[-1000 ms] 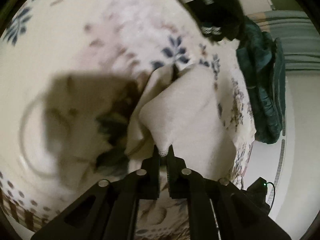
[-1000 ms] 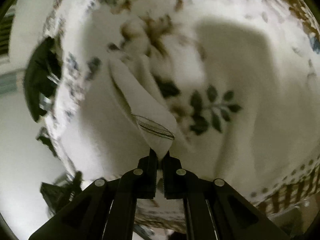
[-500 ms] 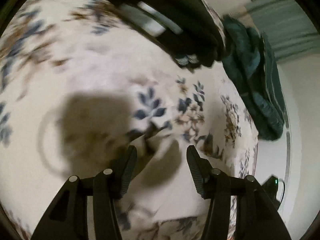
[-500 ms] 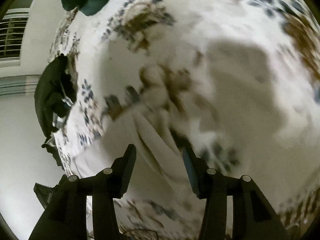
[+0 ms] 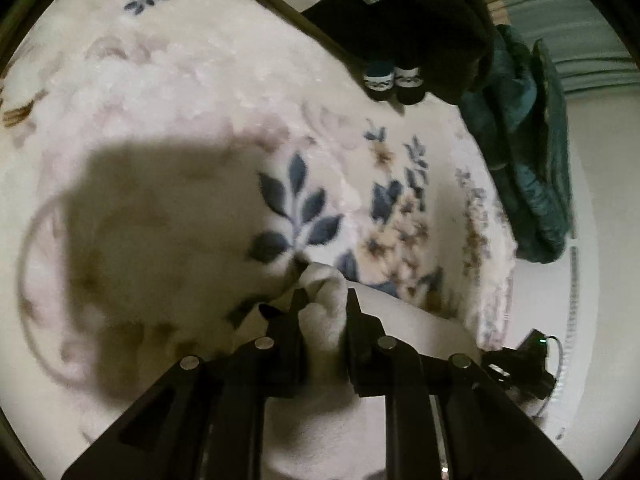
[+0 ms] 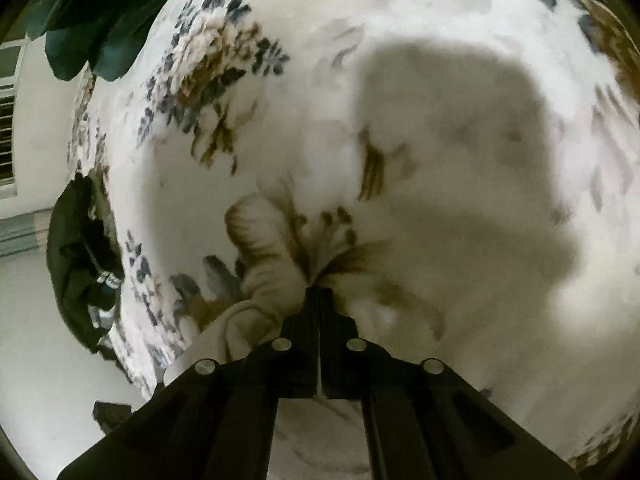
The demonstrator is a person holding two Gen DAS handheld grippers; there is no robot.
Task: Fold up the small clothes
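Note:
A small cream garment (image 5: 404, 336) lies on the floral blanket (image 5: 180, 92). In the left wrist view my left gripper (image 5: 323, 300) is closed on a bunched fold of the cream garment, which bulges between its fingers (image 5: 298, 320). In the right wrist view my right gripper (image 6: 319, 294) has its fingers pressed together low on the blanket (image 6: 440, 60). The cream garment (image 6: 224, 332) bunches just left of it. Whether cloth sits between the right fingers is hidden.
Black clothing with two small round labels (image 5: 394, 80) lies at the blanket's far edge. A teal garment pile (image 5: 532, 152) sits at the right edge, also top left in the right wrist view (image 6: 92, 28). Black clothing (image 6: 80, 264) hangs off the blanket's left edge.
Both grippers held garment corners raised, then opened half a second ago above the blanket. Now both have dropped low and closed again, the left on a bunch of the cream garment.

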